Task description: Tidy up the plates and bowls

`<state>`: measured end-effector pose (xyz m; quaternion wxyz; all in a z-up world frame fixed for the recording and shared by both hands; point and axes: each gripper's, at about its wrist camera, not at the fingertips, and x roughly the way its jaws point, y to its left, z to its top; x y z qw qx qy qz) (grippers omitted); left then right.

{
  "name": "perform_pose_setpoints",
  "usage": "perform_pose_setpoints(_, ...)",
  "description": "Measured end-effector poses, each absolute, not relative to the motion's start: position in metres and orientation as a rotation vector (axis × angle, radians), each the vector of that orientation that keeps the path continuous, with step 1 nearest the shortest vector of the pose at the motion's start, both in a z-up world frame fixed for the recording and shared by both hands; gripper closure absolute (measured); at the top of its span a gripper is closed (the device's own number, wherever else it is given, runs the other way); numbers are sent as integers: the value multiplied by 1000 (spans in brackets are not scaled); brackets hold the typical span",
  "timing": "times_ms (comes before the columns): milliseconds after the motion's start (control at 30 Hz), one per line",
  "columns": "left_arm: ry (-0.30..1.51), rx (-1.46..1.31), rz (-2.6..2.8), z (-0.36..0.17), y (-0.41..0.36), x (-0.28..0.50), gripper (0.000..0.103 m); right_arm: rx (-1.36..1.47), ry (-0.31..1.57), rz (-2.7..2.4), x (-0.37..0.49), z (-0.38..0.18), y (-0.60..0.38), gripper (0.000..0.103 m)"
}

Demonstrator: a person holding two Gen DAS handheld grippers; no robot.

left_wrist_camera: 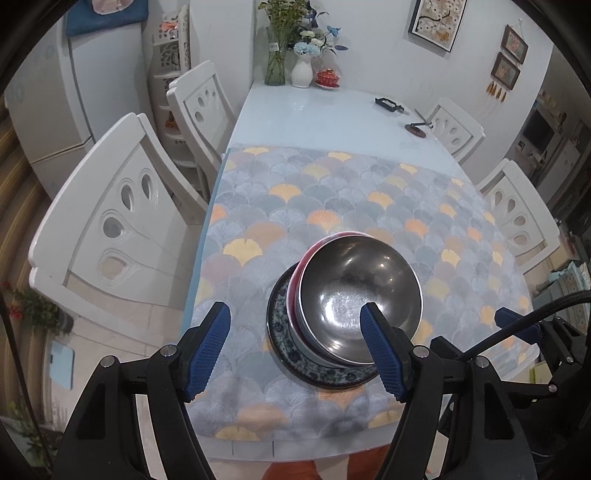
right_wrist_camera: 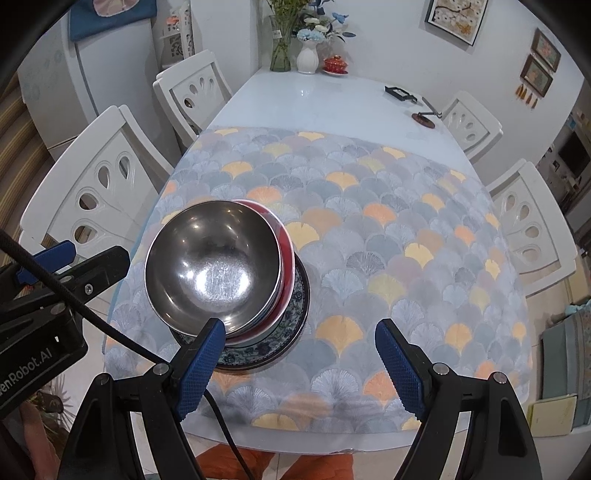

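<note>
Sitting stacked on patterned tablecloth (right_wrist_camera: 369, 229): steel bowl (right_wrist_camera: 212, 260) in red bowl (right_wrist_camera: 286, 243) on plate (right_wrist_camera: 295, 317). Hovering wide open, holding nothing: left gripper (left_wrist_camera: 295, 343), right gripper (right_wrist_camera: 299, 365). Seemingly finishing; probably just backing away.

Premises: a domestic dining area. A long white dining table (left_wrist_camera: 314, 114) runs up the centre of the frame, its near half covered by a fan-patterned cloth (left_wrist_camera: 332, 206). White carved-back chairs (left_wrist_camera: 122, 221) line both sides. At the far end, top centre, stand a glass vase of greenery (left_wrist_camera: 276, 55), a white vase of artificial flowers (left_wrist_camera: 302, 70) and a red lidded cup (left_wrist_camera: 328, 78). Framed pictures (left_wrist_camera: 436, 22) hang upper right. A refrigerator (left_wrist_camera: 74, 92) occupies the upper left.
</note>
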<state>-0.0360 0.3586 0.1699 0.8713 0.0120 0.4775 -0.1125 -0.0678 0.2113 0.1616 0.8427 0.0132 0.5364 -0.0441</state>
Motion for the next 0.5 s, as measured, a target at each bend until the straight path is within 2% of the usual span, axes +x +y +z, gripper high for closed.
perform_pose_setpoints(167,976,65,-211,173,354,-41,32,33,1136,-94,-69,161,209,22)
perform_pose_setpoints(400,884,134,-103,180,353,-45,16,32,1137,-97,-70,161,209,22)
perform_pose_setpoints(500,873,140,-79,183,355,-43,16,41,1140,-96,-71,162,206,22)
